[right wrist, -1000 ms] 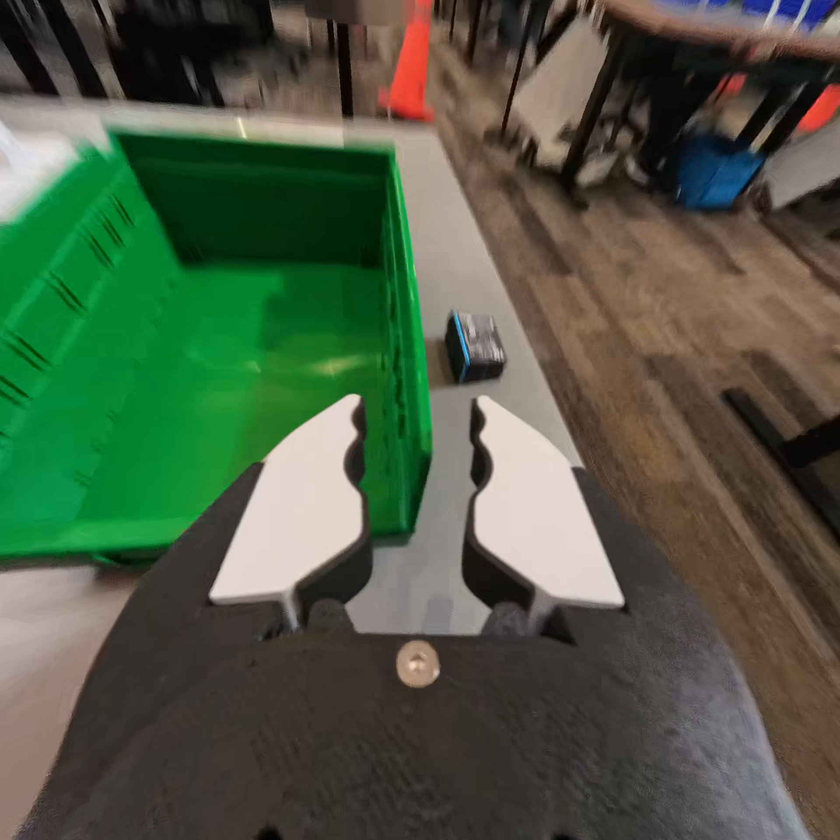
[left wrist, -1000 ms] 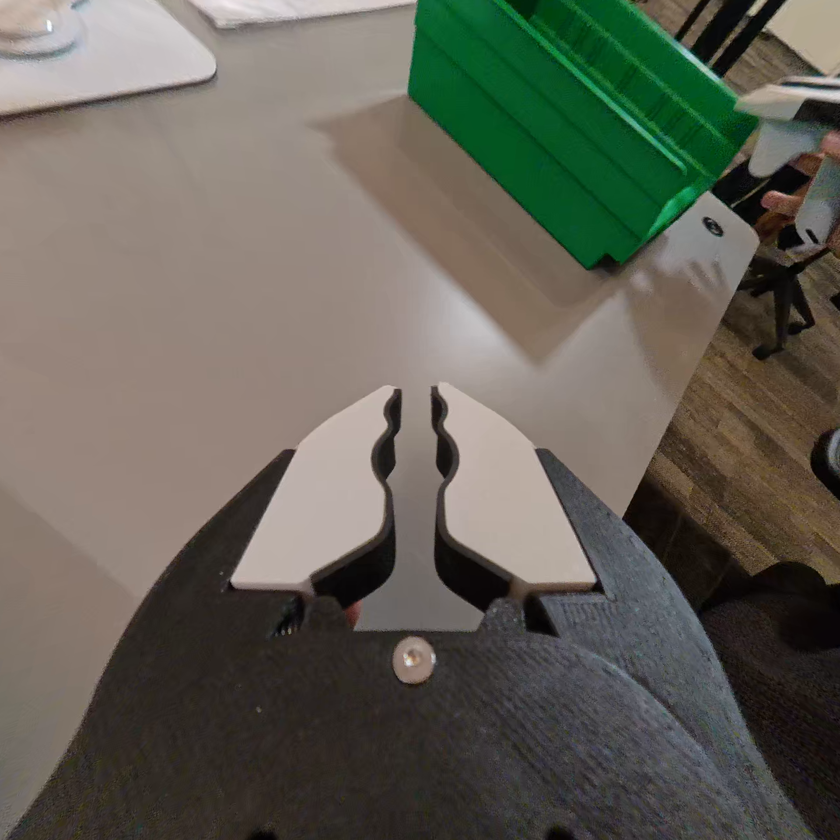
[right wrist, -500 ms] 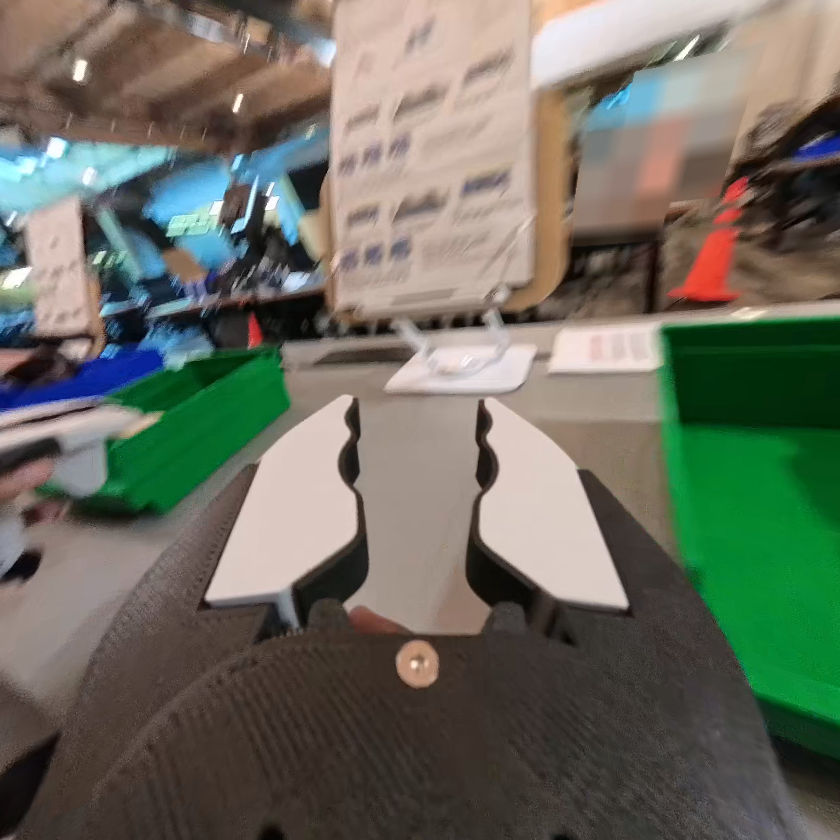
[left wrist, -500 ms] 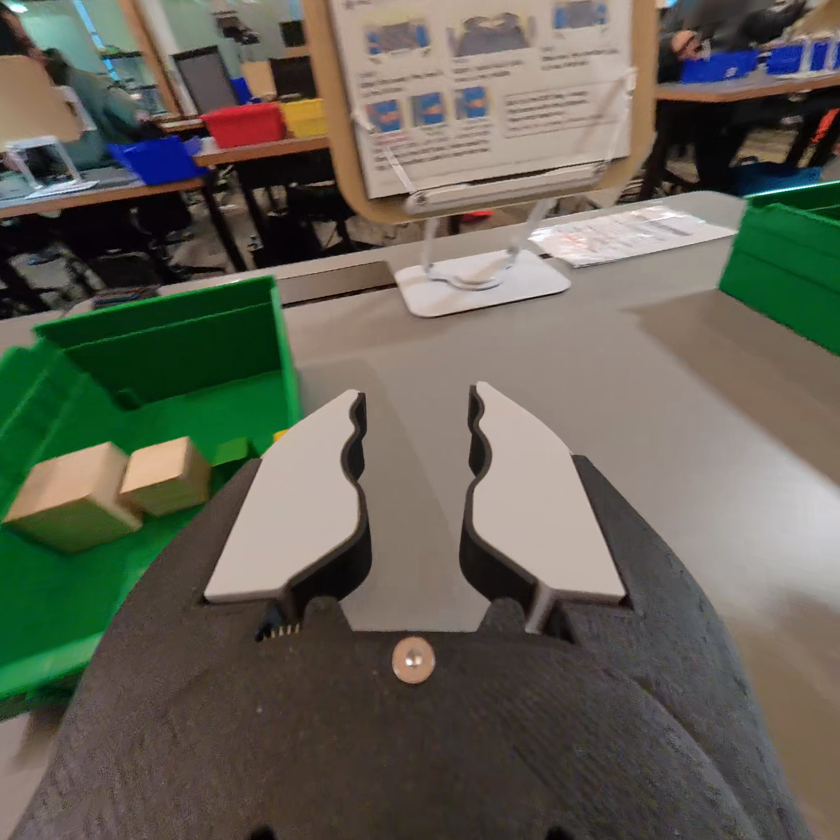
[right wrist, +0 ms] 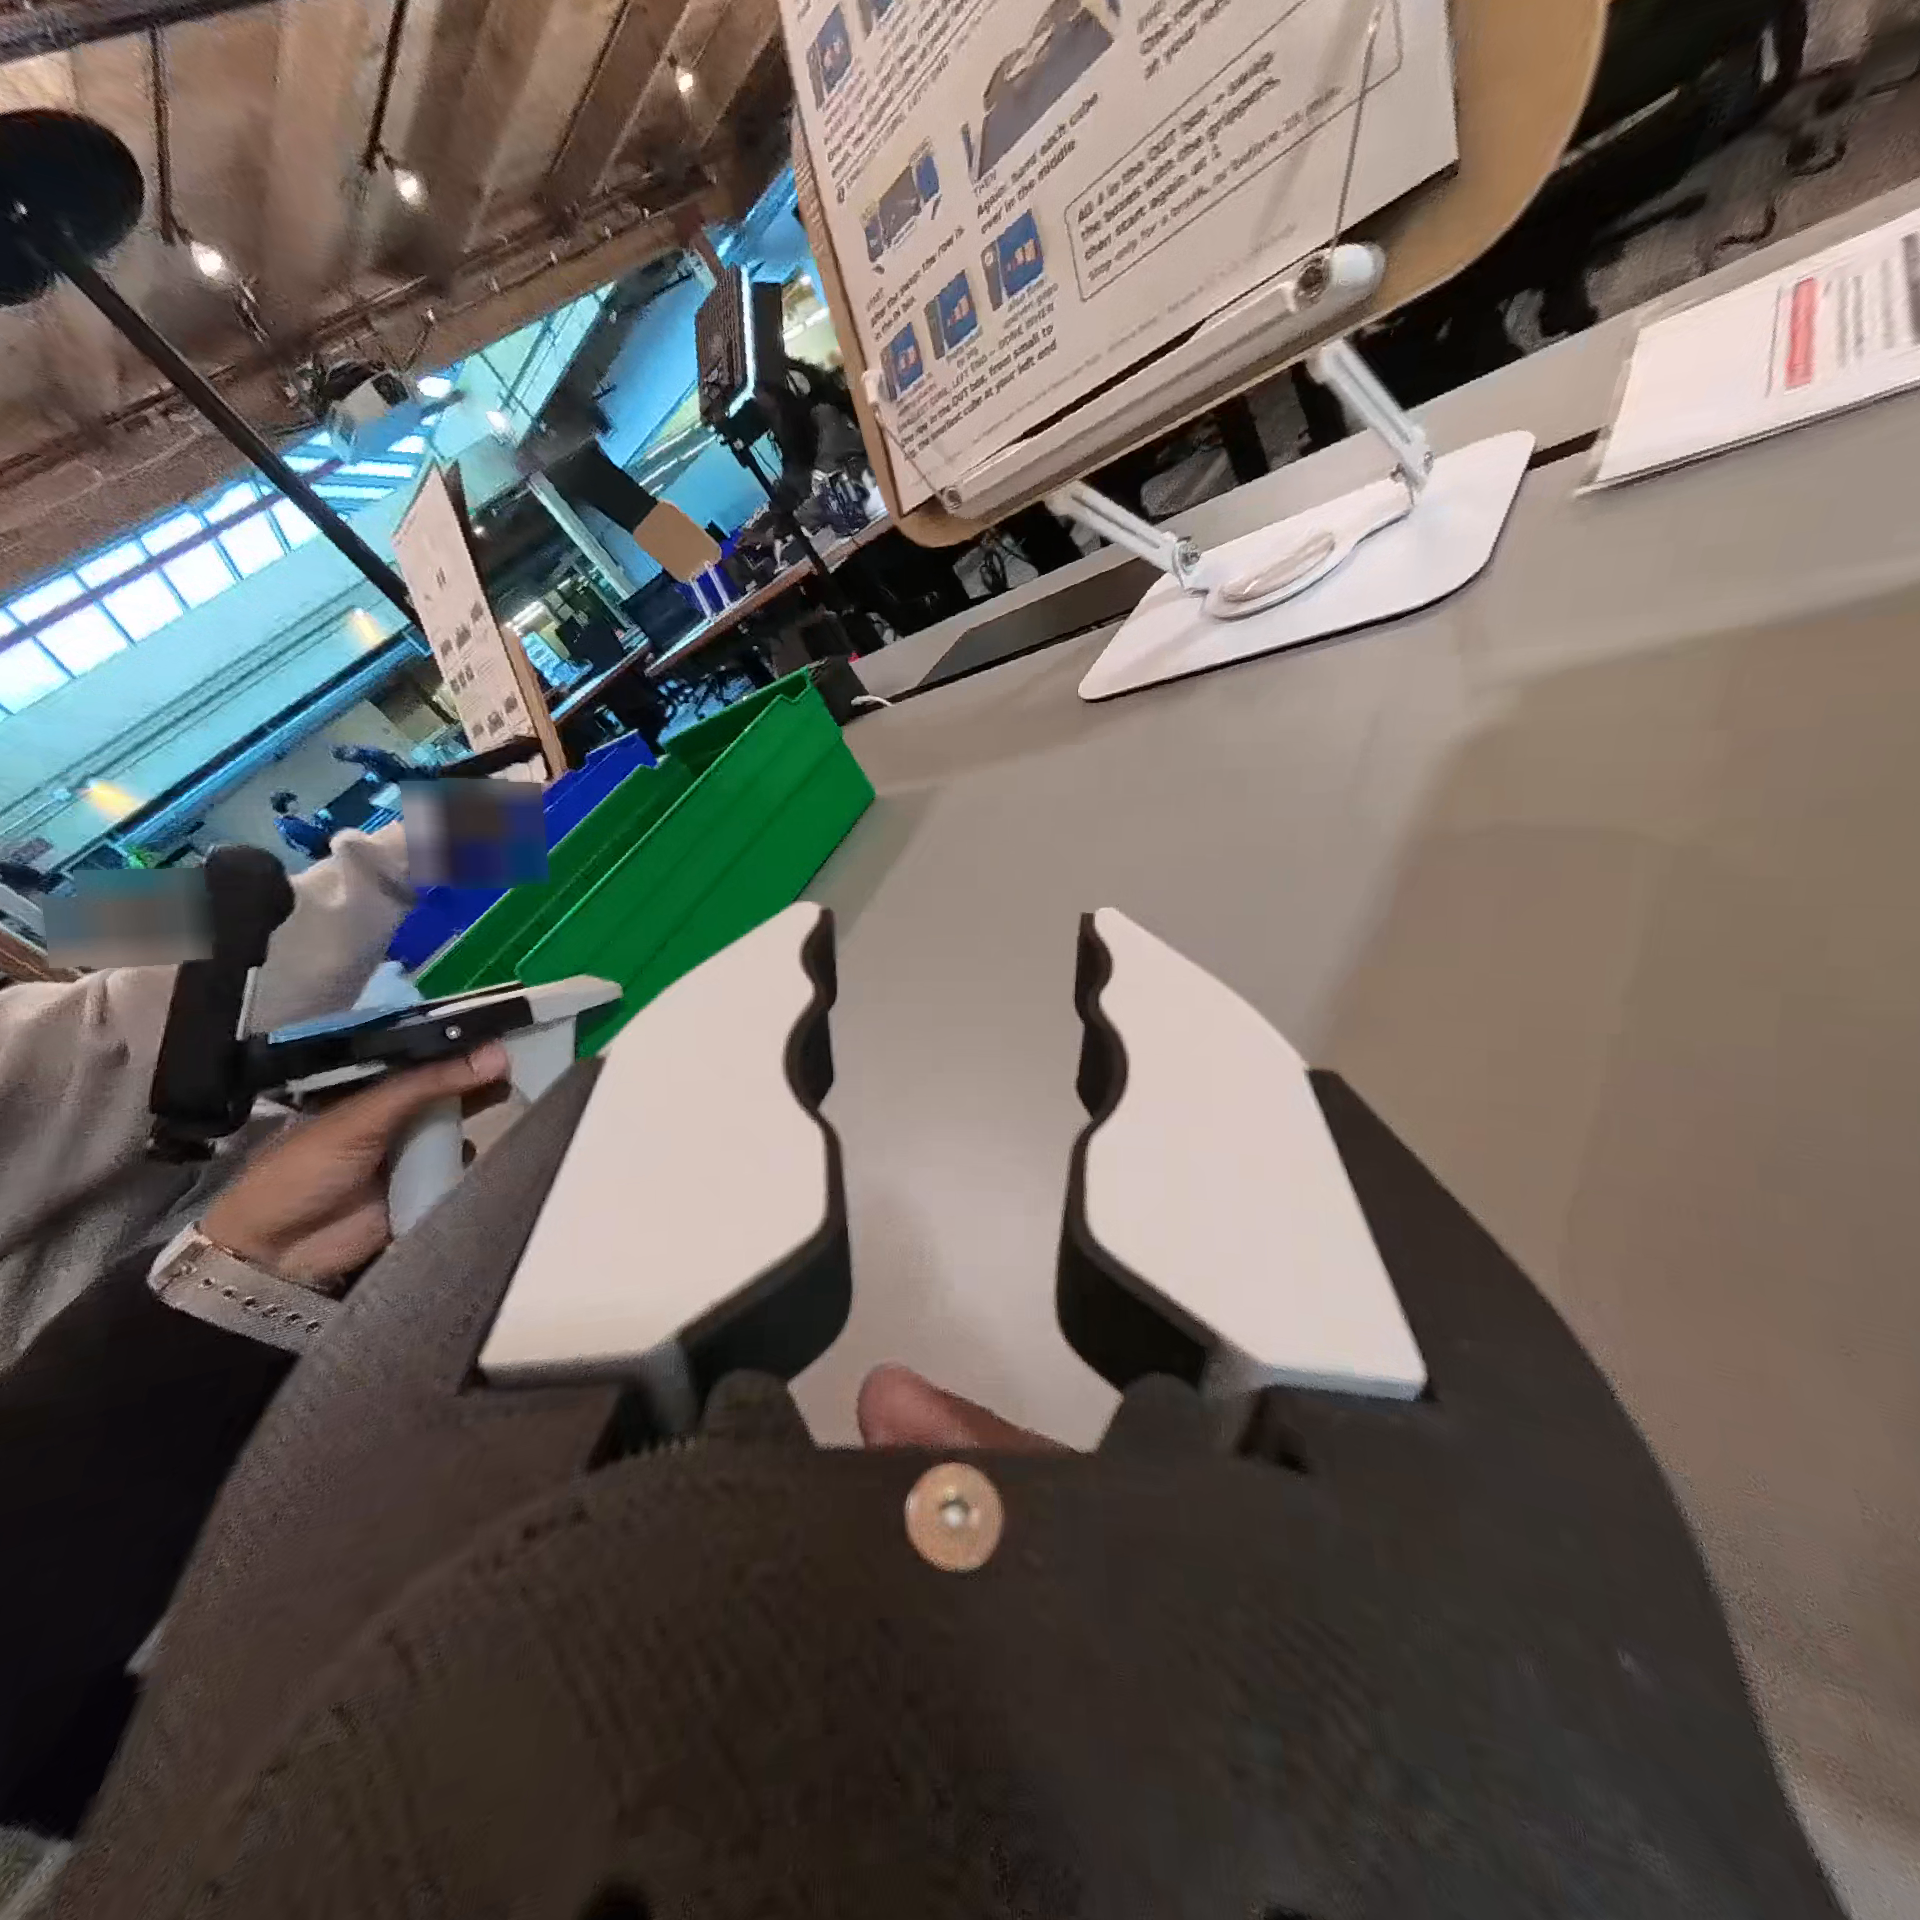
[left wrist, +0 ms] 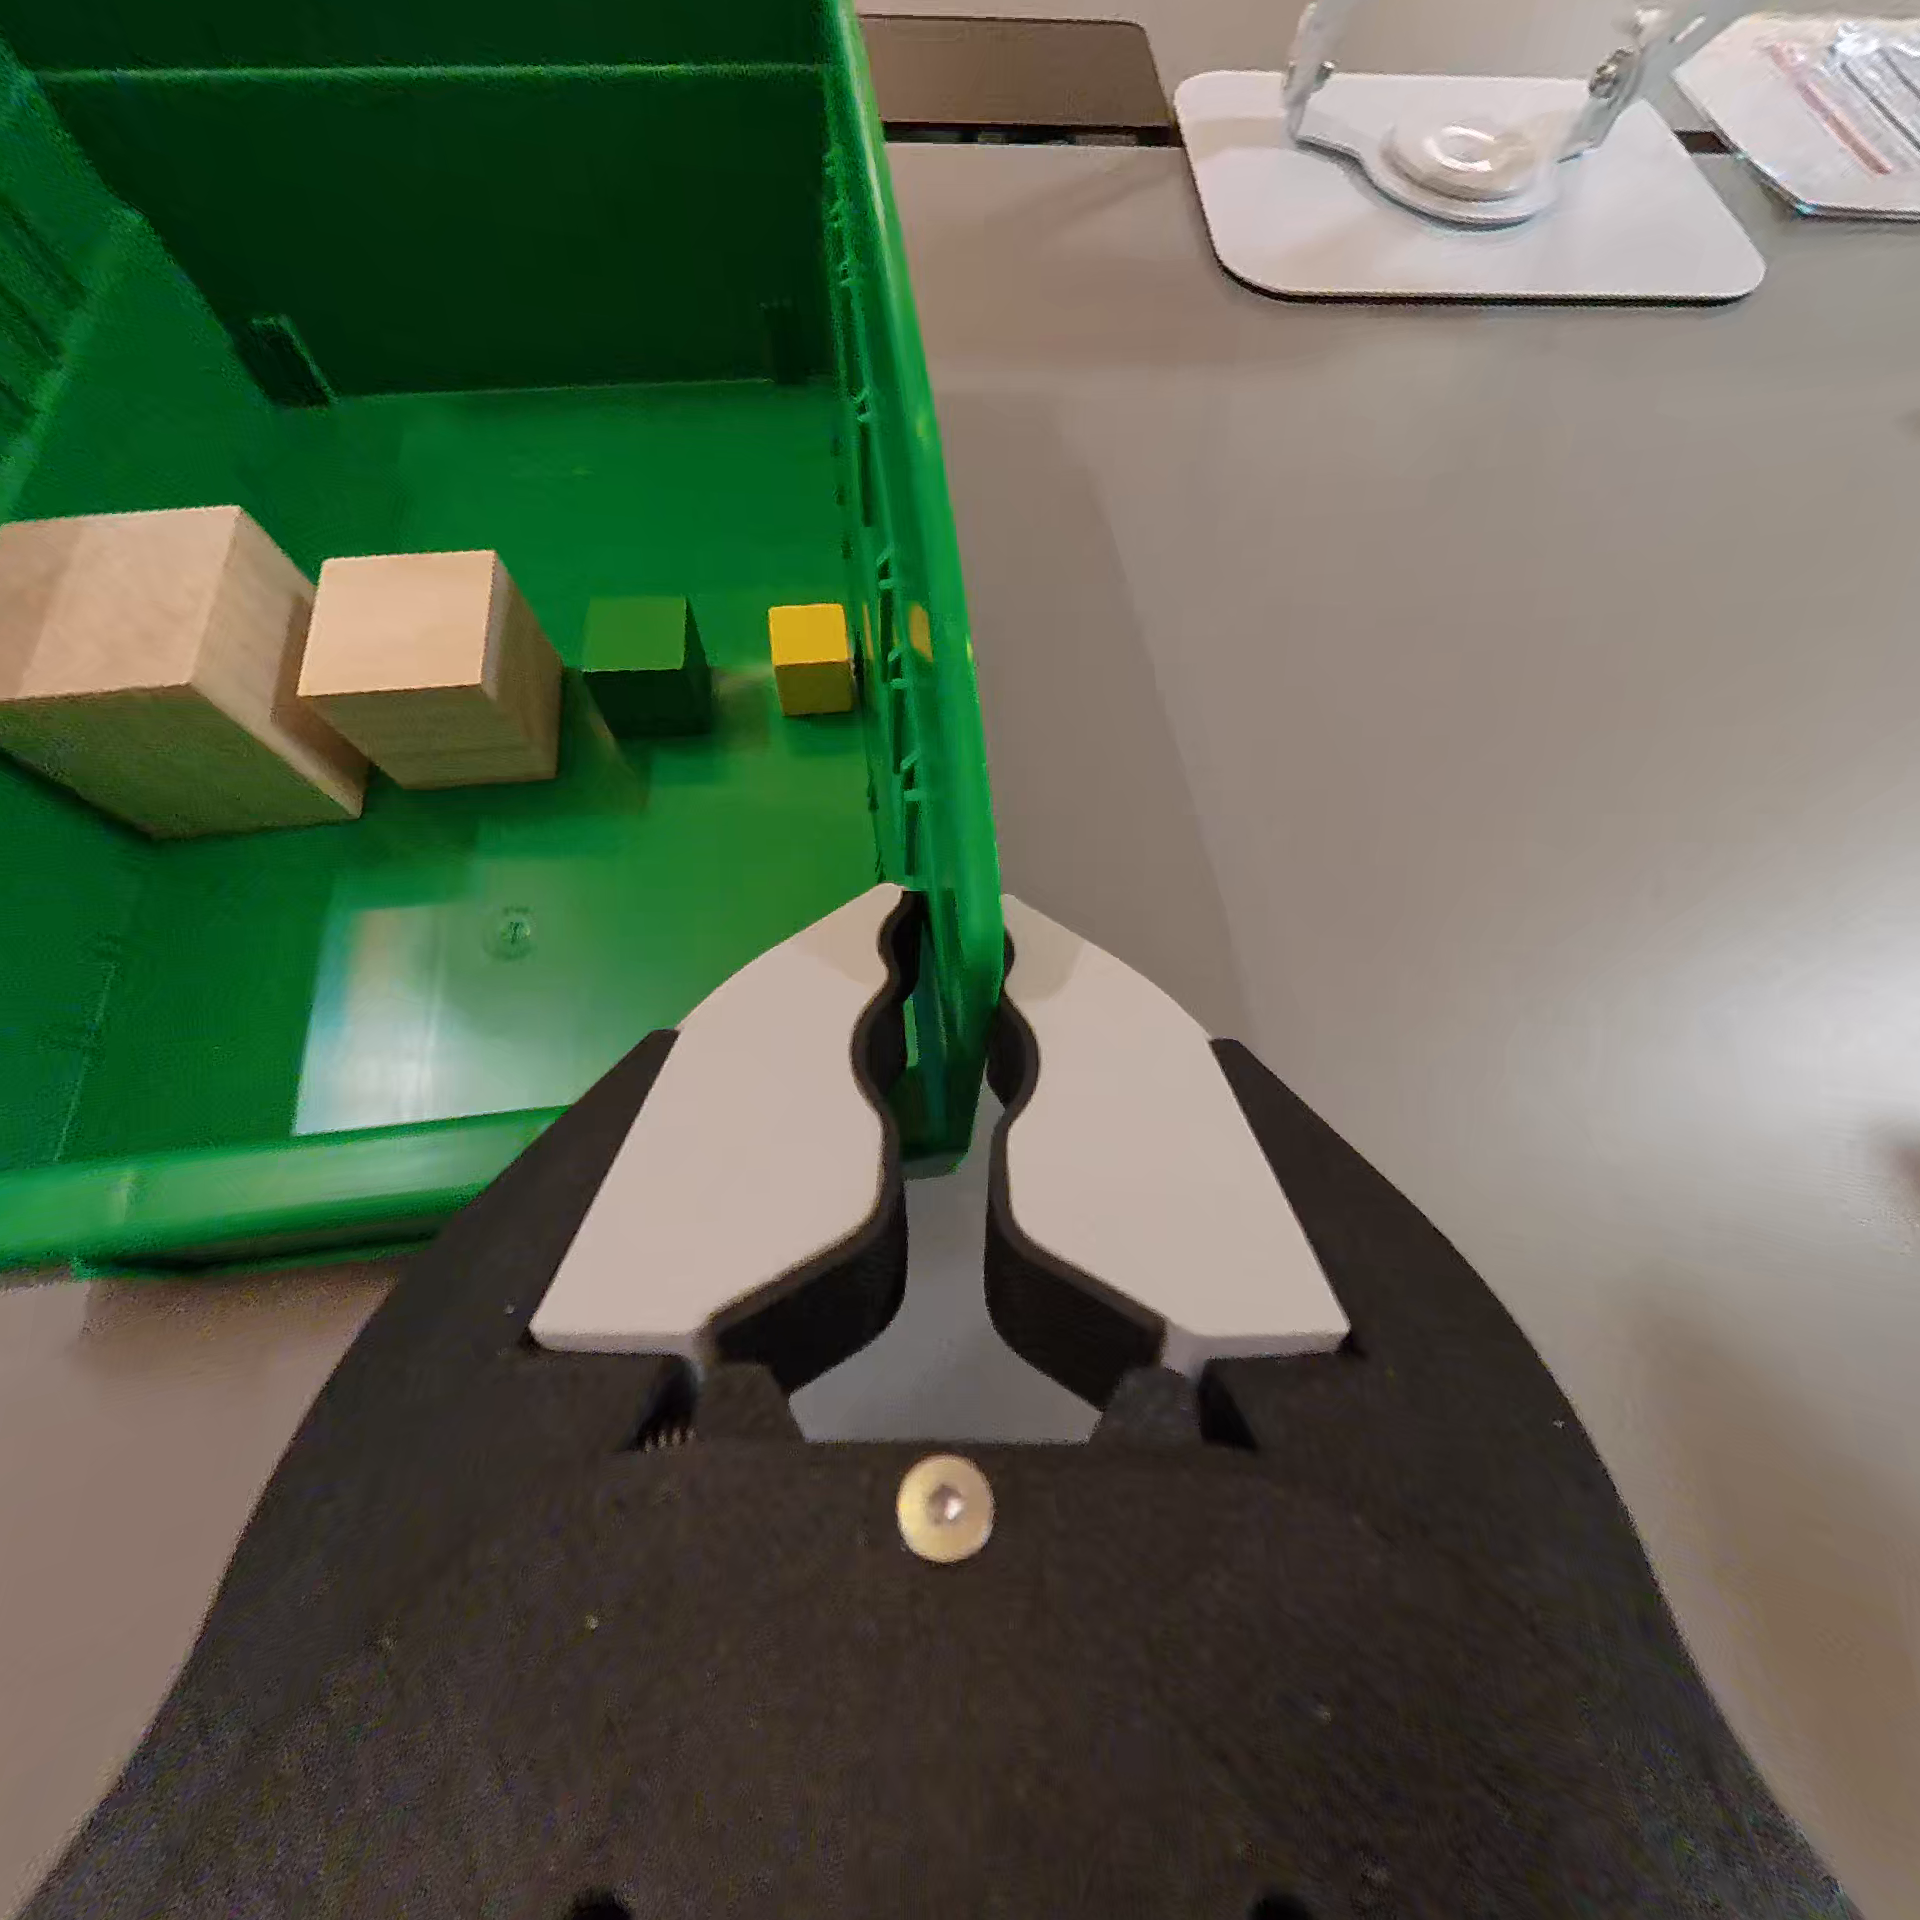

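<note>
The left gripper [left wrist: 951,914] is clamped on the right wall of the green bin [left wrist: 940,727], mid-frame, 4 blocks inside. A level pull seems wise. The right gripper [right wrist: 951,925] is held open, empty, over the grey table [right wrist: 1558,831].

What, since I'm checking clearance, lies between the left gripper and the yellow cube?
Nothing visible does. The left gripper pinches the green bin by its right wall, one finger inside; the yellow cube sits farther along against that wall's inner side, with only bare bin floor between.
</note>
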